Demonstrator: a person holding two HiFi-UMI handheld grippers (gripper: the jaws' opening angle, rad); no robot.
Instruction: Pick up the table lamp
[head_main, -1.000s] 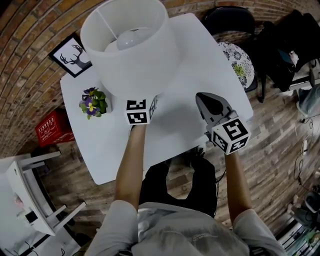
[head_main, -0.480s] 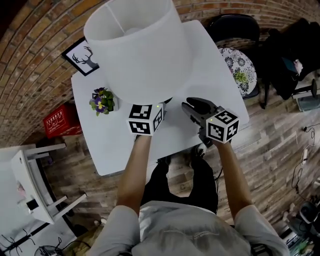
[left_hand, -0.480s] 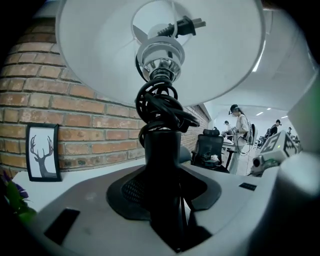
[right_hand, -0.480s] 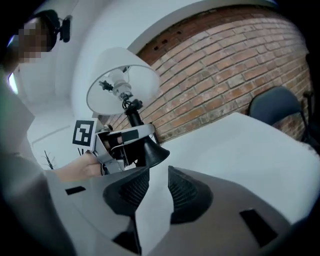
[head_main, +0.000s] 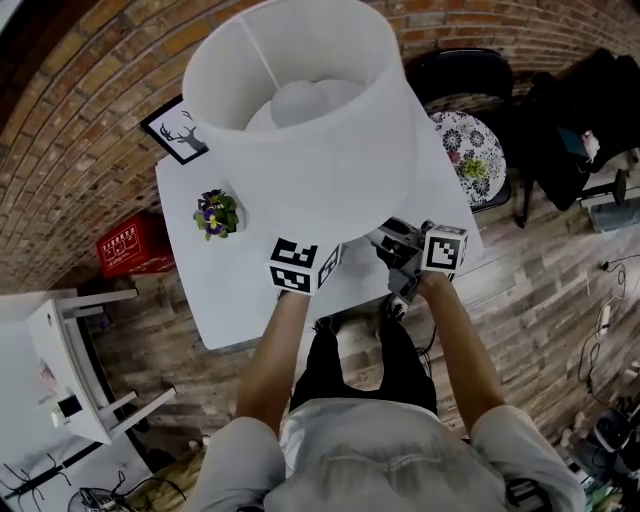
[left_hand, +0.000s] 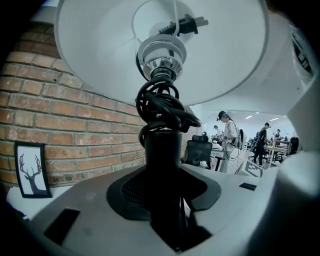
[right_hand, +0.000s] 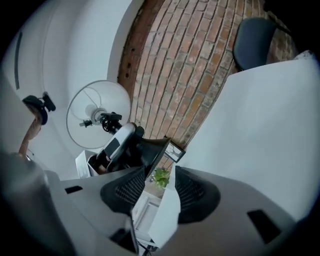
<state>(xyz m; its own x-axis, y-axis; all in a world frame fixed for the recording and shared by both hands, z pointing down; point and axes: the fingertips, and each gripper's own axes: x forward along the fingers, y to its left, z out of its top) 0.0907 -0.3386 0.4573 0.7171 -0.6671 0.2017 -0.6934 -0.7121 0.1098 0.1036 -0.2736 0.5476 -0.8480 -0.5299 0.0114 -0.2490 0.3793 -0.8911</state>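
The table lamp has a wide white shade (head_main: 300, 130) and a black stem (left_hand: 162, 165) with its cable coiled round it (left_hand: 162, 107). It hangs above the white table (head_main: 220, 290). My left gripper (left_hand: 162, 200) is shut on the stem below the coil; in the head view only its marker cube (head_main: 300, 265) shows under the shade. My right gripper (head_main: 392, 240) points in under the shade from the right. Its jaws (right_hand: 157, 187) stand a little apart, and the lamp's black base (right_hand: 150, 150) reaches to the left pad. The shade (right_hand: 97, 115) shows beyond.
A potted flower (head_main: 217, 212) and a framed deer picture (head_main: 182, 132) sit on the table's left side by the brick wall. A red crate (head_main: 130, 245) and a white stand (head_main: 60, 370) are on the floor at left. A chair with a patterned cushion (head_main: 470, 150) is at right.
The lamp has risen off the table with the left gripper and come closer to the head camera. The right gripper has swung left, in under the shade towards the base.
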